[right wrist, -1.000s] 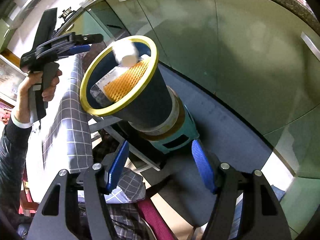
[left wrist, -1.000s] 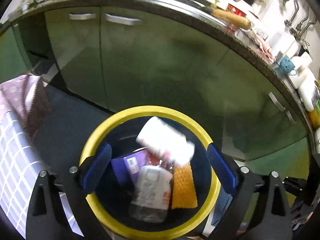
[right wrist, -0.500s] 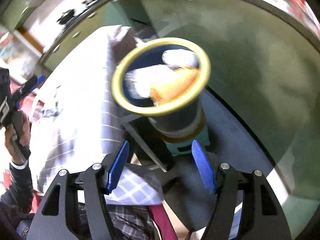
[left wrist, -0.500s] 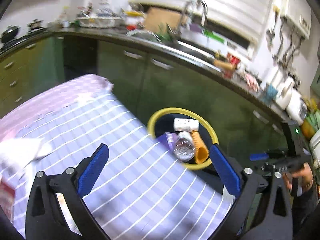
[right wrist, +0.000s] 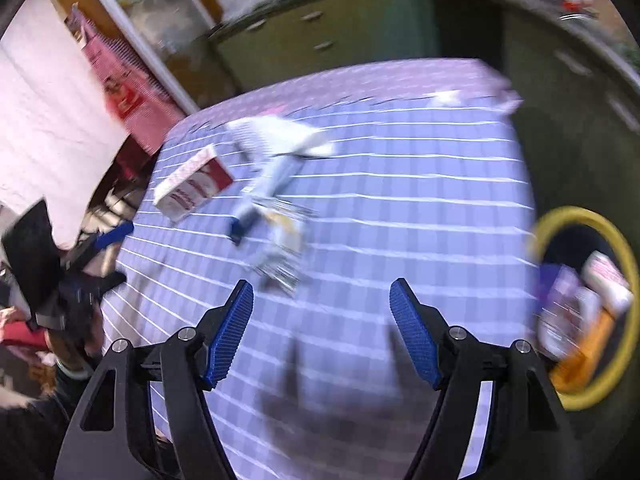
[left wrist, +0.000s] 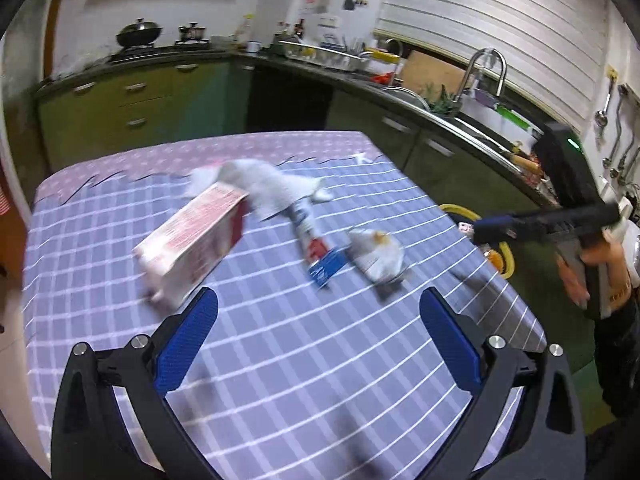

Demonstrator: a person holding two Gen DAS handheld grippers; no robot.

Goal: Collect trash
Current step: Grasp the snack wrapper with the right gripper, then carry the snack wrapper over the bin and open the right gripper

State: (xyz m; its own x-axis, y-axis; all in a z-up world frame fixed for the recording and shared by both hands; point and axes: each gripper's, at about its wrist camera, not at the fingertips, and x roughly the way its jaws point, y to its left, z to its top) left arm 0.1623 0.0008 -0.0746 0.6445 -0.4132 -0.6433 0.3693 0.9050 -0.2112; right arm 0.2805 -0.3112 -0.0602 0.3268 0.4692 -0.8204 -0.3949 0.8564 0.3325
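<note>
Both grippers hang over the checked tablecloth (left wrist: 304,360) with nothing between the fingers: the left gripper (left wrist: 318,344) has its jaws wide apart, the right gripper (right wrist: 322,330) is opening its jaws. Using the red-and-white carton (left wrist: 192,240) as the landmark, four bits of trash lie on the cloth: the carton nearest, a blue-ended tube (left wrist: 316,248) and crumpled wrapper (left wrist: 378,254) to its right, white tissue (left wrist: 272,184) just behind it. Off the table's right edge sits one yellow-rimmed bin (right wrist: 624,264) already holding stuff, with green kitchen cabinets (left wrist: 132,108) beyond.
</note>
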